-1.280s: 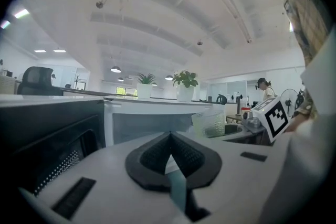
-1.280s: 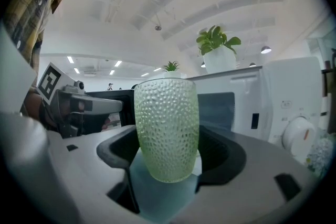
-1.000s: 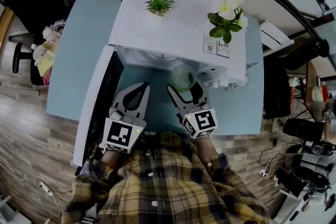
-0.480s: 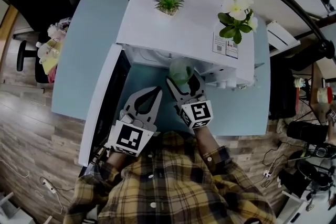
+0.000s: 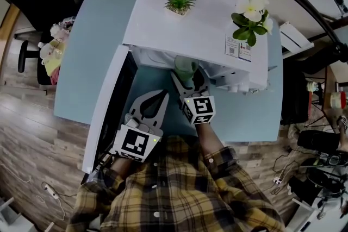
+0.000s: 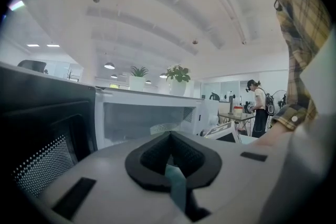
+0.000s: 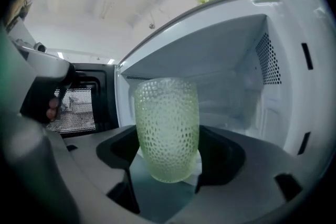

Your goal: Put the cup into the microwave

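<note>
Cup [image 5: 185,66] and microwave [image 5: 190,24] are meeting at the oven's open front: the pale green, dimpled cup is standing upright between the jaws of the right gripper [image 5: 188,76], which are pressing on its lower sides, and from the head view its top is sitting just under the front edge of the white casing. In the right gripper view the cup is filling the middle of the frame, with the pale cavity wall [image 7: 236,76] and its perforated vent panel showing behind it, so it is hanging at the threshold of the cavity (whether its base is touching the cavity floor cannot be told). The door [image 5: 106,111] is swinging wide open to the left, its dark mesh window facing inward. The left gripper [image 5: 159,96] is hovering over the blue table [image 5: 87,51], just beside the right one and between it and the door; its 2 jaws are meeting at the tips and gripping nothing, with only a sliver of table showing through the loop of their pads. On top of the oven 2 potted plants are standing well apart, a spiky succulent [image 5: 180,0] and a white-flowered plant [image 5: 251,16]. A plaid shirt [image 5: 179,187] is filling the bottom of the head view.
</note>
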`<action>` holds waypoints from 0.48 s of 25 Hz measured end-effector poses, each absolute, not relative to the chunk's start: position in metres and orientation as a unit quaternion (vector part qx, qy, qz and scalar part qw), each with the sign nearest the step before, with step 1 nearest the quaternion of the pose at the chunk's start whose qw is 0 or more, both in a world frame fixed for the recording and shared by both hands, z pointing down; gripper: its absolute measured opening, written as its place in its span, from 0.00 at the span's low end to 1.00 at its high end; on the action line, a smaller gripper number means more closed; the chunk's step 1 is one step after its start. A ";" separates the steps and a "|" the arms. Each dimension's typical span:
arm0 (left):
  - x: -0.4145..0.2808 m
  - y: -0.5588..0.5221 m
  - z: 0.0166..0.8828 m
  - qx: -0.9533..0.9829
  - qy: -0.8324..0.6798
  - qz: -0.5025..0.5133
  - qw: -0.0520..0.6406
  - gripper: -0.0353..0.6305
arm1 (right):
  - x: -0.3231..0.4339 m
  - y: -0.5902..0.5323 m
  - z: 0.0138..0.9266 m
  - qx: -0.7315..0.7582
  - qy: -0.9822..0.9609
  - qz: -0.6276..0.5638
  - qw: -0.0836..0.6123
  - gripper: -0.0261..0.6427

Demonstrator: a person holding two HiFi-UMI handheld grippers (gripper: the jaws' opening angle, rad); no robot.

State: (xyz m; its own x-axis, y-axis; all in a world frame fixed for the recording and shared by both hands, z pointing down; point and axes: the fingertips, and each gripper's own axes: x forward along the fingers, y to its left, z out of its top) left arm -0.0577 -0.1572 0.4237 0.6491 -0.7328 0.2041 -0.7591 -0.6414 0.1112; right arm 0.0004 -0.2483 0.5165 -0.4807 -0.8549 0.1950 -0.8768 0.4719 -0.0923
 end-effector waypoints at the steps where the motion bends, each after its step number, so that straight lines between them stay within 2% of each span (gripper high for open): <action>1: -0.057 -0.157 0.424 0.903 -0.413 0.070 0.094 0.04 | 0.000 -0.250 0.518 0.508 -0.855 0.088 0.061 0.53; 12: -0.054 -0.155 0.430 0.906 -0.408 0.073 0.092 0.04 | 0.003 -0.259 0.524 0.526 -0.843 0.097 0.059 0.53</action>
State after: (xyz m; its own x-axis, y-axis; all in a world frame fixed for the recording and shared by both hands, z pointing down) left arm -0.0544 -0.1550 0.4296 0.6570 -0.7250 0.2067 -0.7518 -0.6505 0.1080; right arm 0.0030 -0.2586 0.5244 -0.4401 -0.8751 0.2013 -0.8980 0.4281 -0.1018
